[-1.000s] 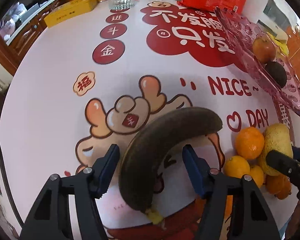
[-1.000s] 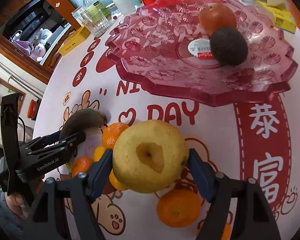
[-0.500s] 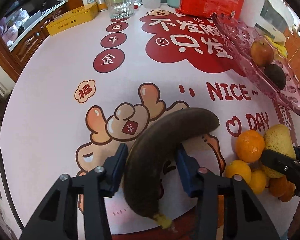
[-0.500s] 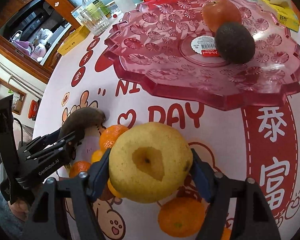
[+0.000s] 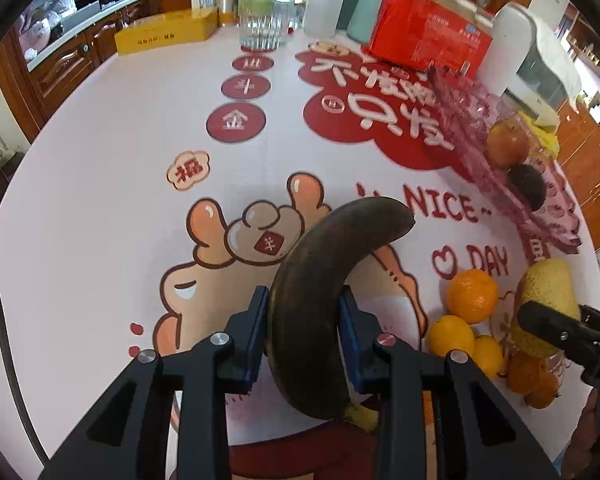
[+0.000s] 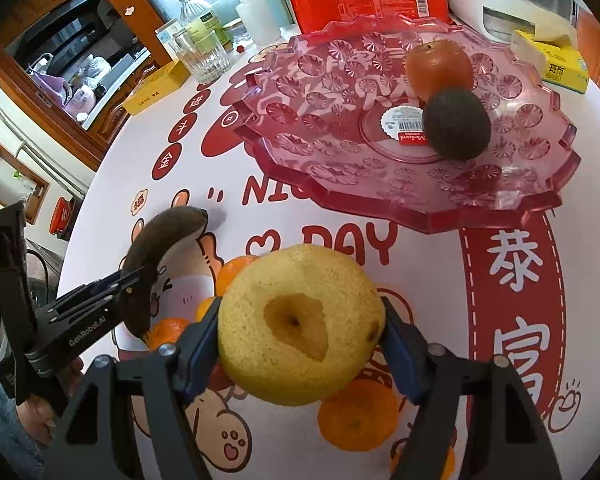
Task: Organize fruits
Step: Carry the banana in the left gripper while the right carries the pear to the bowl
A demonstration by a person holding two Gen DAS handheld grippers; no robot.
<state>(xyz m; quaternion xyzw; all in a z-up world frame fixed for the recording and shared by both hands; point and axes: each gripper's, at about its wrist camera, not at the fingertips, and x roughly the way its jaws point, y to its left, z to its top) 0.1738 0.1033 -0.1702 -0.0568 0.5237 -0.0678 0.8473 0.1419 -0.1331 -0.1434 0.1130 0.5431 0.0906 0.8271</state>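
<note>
A blackened banana (image 5: pixel 324 280) sits between the blue pads of my left gripper (image 5: pixel 304 320). Its jaws are closing and the pads press its sides. In the right wrist view the banana (image 6: pixel 156 240) hangs just above the tablecloth in the left gripper (image 6: pixel 132 280). My right gripper (image 6: pixel 300 320) is shut on a big yellow pear (image 6: pixel 300 292), held over several oranges (image 6: pixel 356 420). The pear (image 5: pixel 548 284) and oranges (image 5: pixel 472 296) show at the right of the left wrist view. Beyond them, a pink plate (image 6: pixel 380 196) carries a red apple (image 6: pixel 438 68) and a dark avocado (image 6: pixel 456 122).
At the table's far end stand a drinking glass (image 5: pixel 260 28), a yellow box (image 5: pixel 164 36), a red package (image 5: pixel 428 36) and a white appliance (image 5: pixel 516 48). A yellow tissue box (image 6: pixel 560 64) lies behind the plate. Wooden cabinets run along the left.
The left jaws have come together from wide apart until the pads grip the banana, which has lifted slightly. The right gripper has kept its hold on the pear and hardly moved.
</note>
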